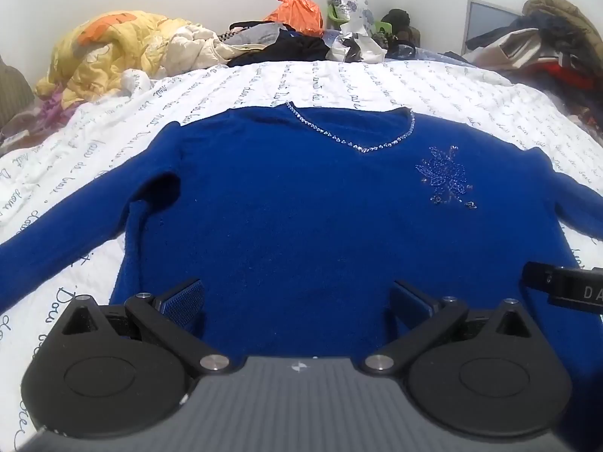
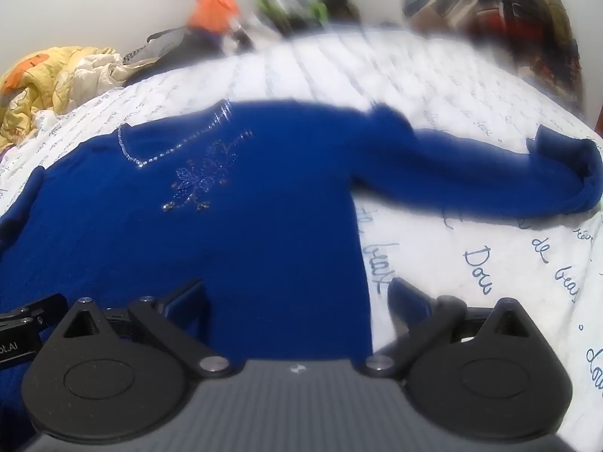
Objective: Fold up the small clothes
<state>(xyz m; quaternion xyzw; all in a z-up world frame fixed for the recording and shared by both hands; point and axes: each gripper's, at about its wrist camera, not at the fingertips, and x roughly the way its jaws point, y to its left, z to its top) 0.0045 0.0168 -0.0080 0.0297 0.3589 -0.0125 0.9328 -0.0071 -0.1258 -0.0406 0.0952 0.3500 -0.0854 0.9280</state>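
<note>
The room is a bedroom, and the work surface is a bed with a white quilt (image 1: 339, 83) printed with lines of handwriting; at its far edge lie a yellow comforter (image 1: 105, 49), an orange bag (image 1: 297, 11) and other piled clothes. The blue sweater (image 1: 301, 196) lies flat and face up in the middle of the bed, its beaded neckline (image 1: 354, 143) toward the far edge and both sleeves spread out to the sides. I judge that folding has not started: no sleeve is turned in and the body has no fold, so all folds remain. The left gripper (image 1: 297, 301) hangs over the hem with its fingers fully spread, holding nothing. The right gripper (image 2: 297, 301) is also wide apart and empty, above the sweater's side edge near the right sleeve (image 2: 490, 173).
</note>
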